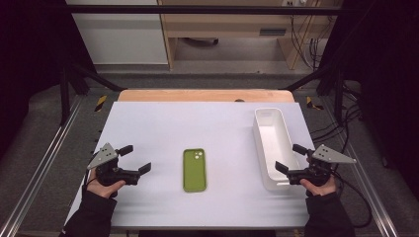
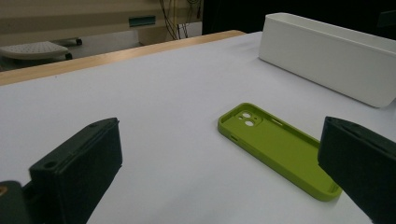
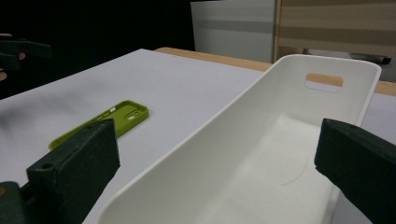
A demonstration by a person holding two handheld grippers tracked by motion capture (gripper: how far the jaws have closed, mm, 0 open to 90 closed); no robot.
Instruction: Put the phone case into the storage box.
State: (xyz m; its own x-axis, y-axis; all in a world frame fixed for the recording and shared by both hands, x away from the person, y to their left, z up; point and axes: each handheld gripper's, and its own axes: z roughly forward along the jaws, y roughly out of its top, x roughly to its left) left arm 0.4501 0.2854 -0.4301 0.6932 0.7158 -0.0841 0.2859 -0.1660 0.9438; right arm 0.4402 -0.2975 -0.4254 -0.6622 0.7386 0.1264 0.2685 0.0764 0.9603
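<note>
A green phone case (image 1: pixel 194 170) lies flat in the middle of the white table, its hollow side up. It shows ahead of the left gripper's jaws as the green case (image 2: pixel 279 148) and off to the left in the right gripper view as the case (image 3: pixel 102 123). My left gripper (image 1: pixel 135 159) hovers at the table's left with its jaws wide apart and nothing between them. My right gripper (image 1: pixel 291 158) is open too, at the near end of a long white bin (image 1: pixel 272 147), whose hollow inside (image 3: pixel 261 154) holds nothing.
The white table sheet (image 1: pixel 148 123) ends at a wooden strip (image 1: pixel 202 95) at the back. Black frame bars and cables stand at both sides. Cupboards and a floor lie beyond the table.
</note>
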